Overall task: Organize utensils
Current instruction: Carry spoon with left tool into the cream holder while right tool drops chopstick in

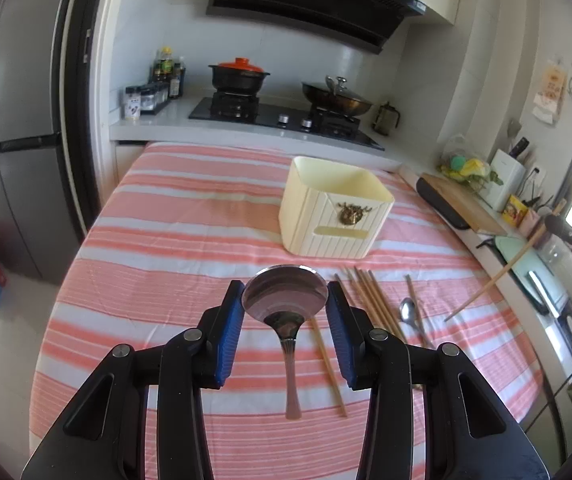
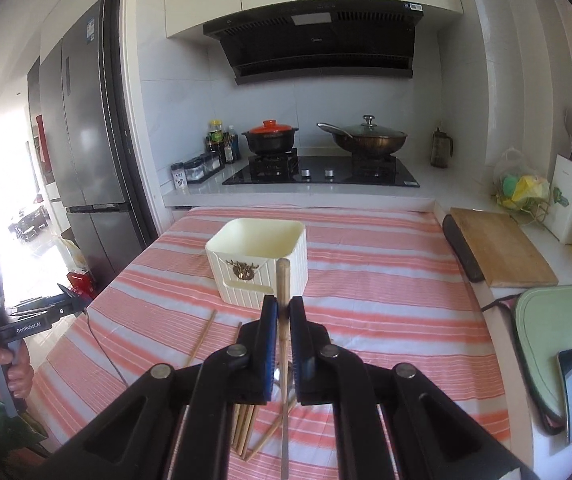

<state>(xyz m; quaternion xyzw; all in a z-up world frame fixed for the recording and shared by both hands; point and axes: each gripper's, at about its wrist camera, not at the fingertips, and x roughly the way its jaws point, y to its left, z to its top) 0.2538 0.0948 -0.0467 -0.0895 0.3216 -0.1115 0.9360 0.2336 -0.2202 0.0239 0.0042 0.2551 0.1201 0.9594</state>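
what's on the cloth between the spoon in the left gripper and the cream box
Nothing: in the left wrist view only bare striped cloth lies between the held spoon and the cream box. The loose chopsticks lie off to the right.

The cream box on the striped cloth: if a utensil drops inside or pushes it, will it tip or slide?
The cream box looks wide and squat with a flat base, so tipping seems unlikely. It appears empty and thin-walled, probably light, so a push may slide it. The striped cloth could bunch underneath.
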